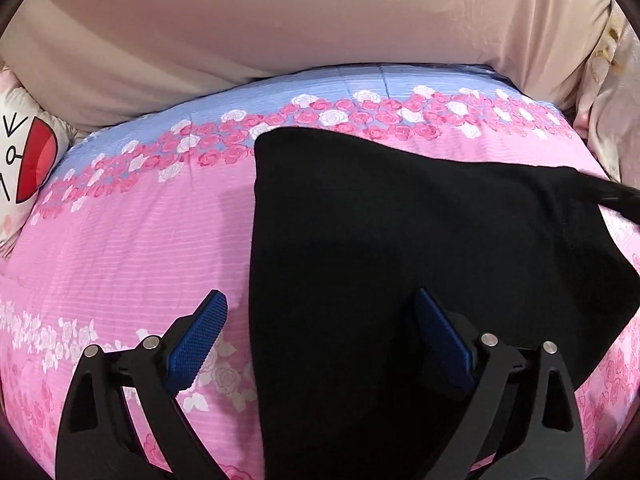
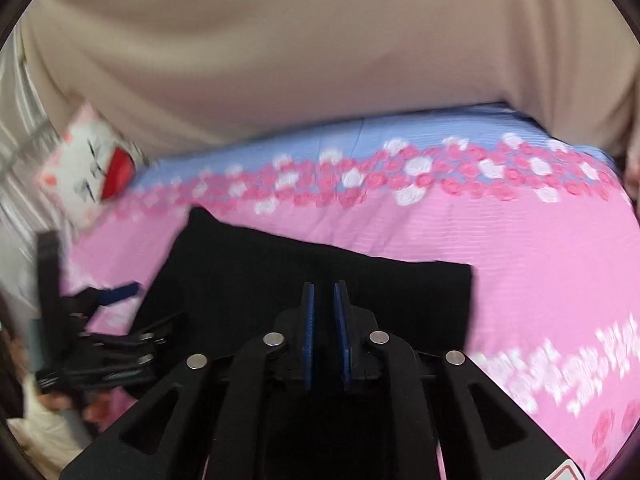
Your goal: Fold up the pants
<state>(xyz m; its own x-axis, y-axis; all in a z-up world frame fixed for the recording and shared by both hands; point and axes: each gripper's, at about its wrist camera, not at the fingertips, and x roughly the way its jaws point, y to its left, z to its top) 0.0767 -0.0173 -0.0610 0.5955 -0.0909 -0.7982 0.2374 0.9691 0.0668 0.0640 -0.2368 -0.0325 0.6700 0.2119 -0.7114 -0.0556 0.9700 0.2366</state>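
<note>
The black pants (image 1: 400,264) lie folded flat on the pink rose-print quilt (image 1: 128,248). The left gripper (image 1: 320,312) hangs over their near left edge with its jaws spread wide and nothing between them; one blue pad (image 1: 200,340) sits over bare quilt, the other over the cloth. The right gripper (image 2: 325,320) hovers above the pants (image 2: 320,264) with its pads almost together, a narrow gap showing and no fabric in it. Ahead of both rises a beige cover (image 1: 280,28). A cartoon pillow (image 1: 24,160) lies far left of the left gripper.
</note>
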